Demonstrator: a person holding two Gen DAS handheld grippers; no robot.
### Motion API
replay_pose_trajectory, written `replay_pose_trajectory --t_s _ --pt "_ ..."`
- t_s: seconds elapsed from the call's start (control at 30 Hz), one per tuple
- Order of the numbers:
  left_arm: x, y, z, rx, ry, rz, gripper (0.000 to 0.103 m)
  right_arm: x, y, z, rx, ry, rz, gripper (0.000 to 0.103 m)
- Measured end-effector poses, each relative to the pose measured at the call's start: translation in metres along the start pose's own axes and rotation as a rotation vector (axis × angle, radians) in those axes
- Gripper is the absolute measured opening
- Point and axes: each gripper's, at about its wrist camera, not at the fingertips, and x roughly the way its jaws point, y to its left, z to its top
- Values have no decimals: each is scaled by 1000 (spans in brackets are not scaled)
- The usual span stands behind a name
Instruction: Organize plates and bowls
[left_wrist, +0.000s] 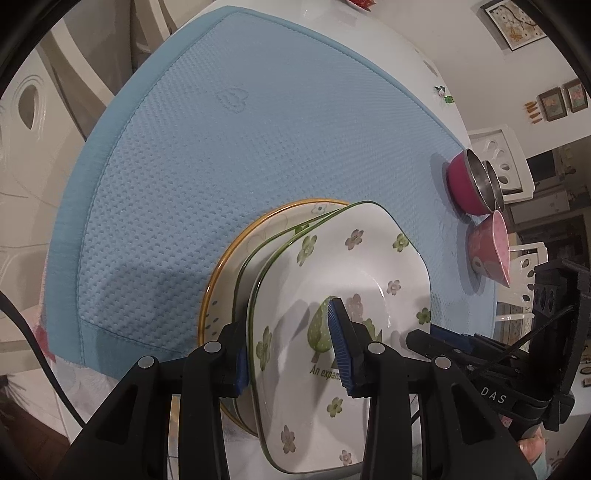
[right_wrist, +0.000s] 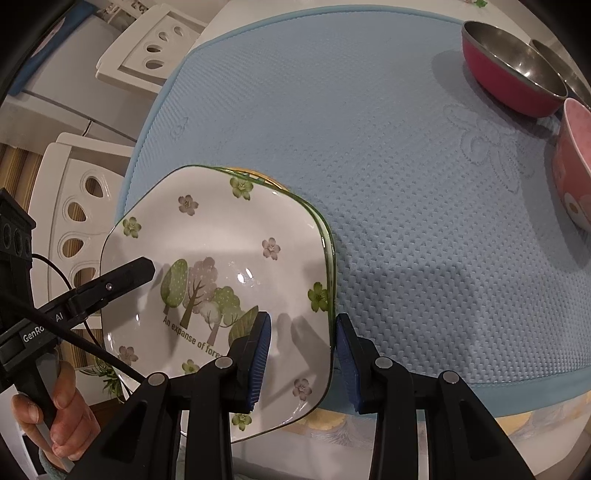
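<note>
Plates stacked on the blue mat (left_wrist: 177, 155); both grippers, left (left_wrist: 291, 350) and right (right_wrist: 301, 354), clamp the top tree-print plate (right_wrist: 221, 258) rim. Bowls (right_wrist: 513, 74) partly nested, pink bowl (right_wrist: 576, 177) remains.

A square white plate (right_wrist: 236, 236) with green rim, flowers and printed trees is lying on top of a stack at the near edge of the worktop, overhanging it. Beneath it are sitting a second green-rimmed plate (left_wrist: 246, 260) and a round yellow-rimmed plate (left_wrist: 236, 243). A magenta steel-lined bowl (right_wrist: 506, 70) and a pink bowl (right_wrist: 572, 166) are standing together near the far right corner.
</note>
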Motion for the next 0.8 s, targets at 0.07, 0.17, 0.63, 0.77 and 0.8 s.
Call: replay_pose_trajectory --t_s 0.07,0.17,0.63,0.77,0.8 --pt "0 -2 0 5 3 8 35 0 -4 1 1 2 6 35" --pt "0 -5 -1 16 2 26 37 0 -5 1 1 3 6 35" --pt "-1 -2 7 27 66 28 43 -2 -5 -2 15 8 13 35" --pt "-6 14 8 -29 87 -58 43 -3 -6 -3 15 8 13 35" --pt "-6 16 7 -34 92 -73 44 -3 -5 -3 14 8 11 35"
